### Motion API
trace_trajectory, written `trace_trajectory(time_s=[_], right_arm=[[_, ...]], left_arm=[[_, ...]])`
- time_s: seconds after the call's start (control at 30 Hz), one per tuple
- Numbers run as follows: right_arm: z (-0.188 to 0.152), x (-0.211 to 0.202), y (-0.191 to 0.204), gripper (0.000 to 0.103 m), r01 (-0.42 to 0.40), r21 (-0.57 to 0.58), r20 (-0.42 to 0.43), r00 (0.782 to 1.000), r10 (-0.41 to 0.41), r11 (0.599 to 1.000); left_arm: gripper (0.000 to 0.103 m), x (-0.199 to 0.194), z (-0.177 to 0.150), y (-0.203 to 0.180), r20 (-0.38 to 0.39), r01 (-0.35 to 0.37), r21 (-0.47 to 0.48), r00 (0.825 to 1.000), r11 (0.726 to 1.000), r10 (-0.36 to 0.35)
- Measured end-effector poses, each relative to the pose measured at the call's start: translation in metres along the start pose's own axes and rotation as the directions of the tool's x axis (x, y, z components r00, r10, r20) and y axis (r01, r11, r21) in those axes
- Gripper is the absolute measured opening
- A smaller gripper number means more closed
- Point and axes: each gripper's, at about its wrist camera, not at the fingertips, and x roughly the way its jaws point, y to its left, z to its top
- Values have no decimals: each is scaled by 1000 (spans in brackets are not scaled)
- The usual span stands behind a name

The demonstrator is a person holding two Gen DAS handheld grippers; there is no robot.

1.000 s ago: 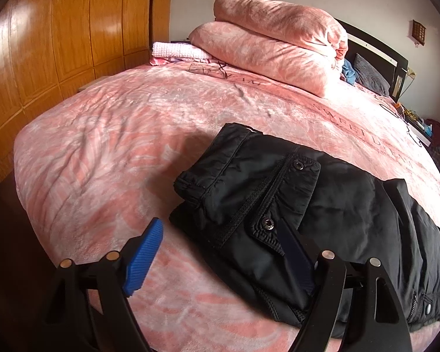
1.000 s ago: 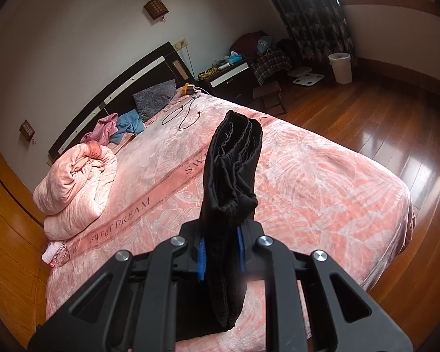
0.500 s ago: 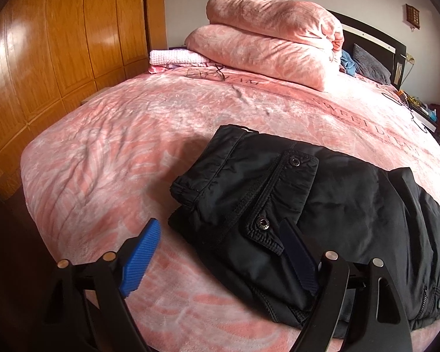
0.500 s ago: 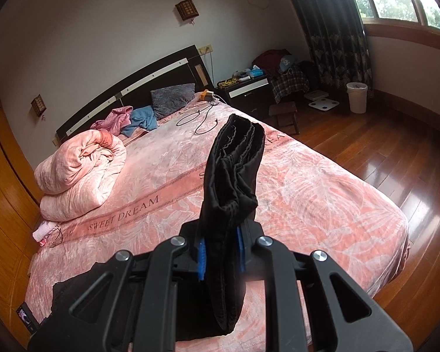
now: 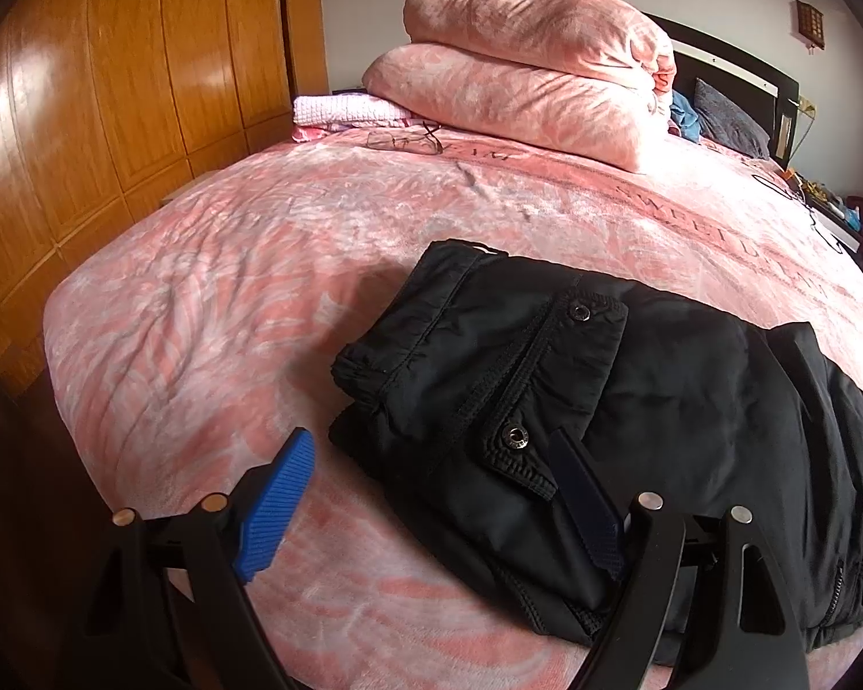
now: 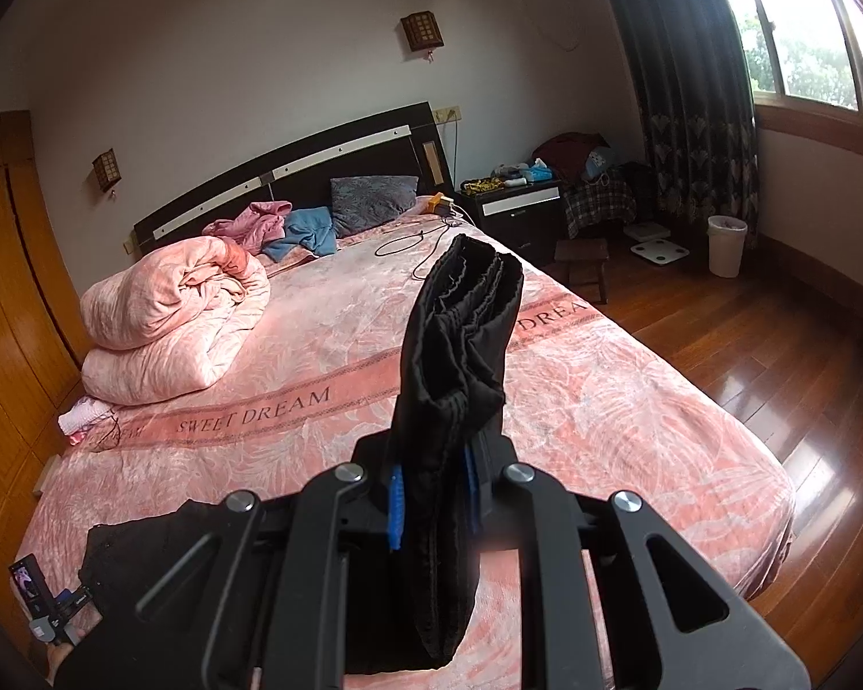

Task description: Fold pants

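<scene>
Pants (image 5: 575, 391) partly folded on bed (image 5: 230, 299). Right tool (image 6: 431, 489) pinches gathered leg ends aloft; left tool (image 5: 431, 494) spread, empty. Final fold outstanding.

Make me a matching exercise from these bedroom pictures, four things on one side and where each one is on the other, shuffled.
1. black padded pants
2. rolled pink quilt
3. white waste bin
4. grey patterned pillow

A. against the dark headboard
B. on the wooden floor by the curtain
C. near the bed's foot edge
D. on the bed near the wooden wardrobe

Pairs: 1-C, 2-D, 3-B, 4-A
</scene>
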Motion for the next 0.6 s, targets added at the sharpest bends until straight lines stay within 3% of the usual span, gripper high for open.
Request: trace_trajectory(time_s=[0.6], right_arm=[[7, -3, 42, 15, -8, -97, 0, 1000, 8, 995]], left_arm=[[84, 0, -2, 5, 6, 30, -17, 1000, 999, -29]])
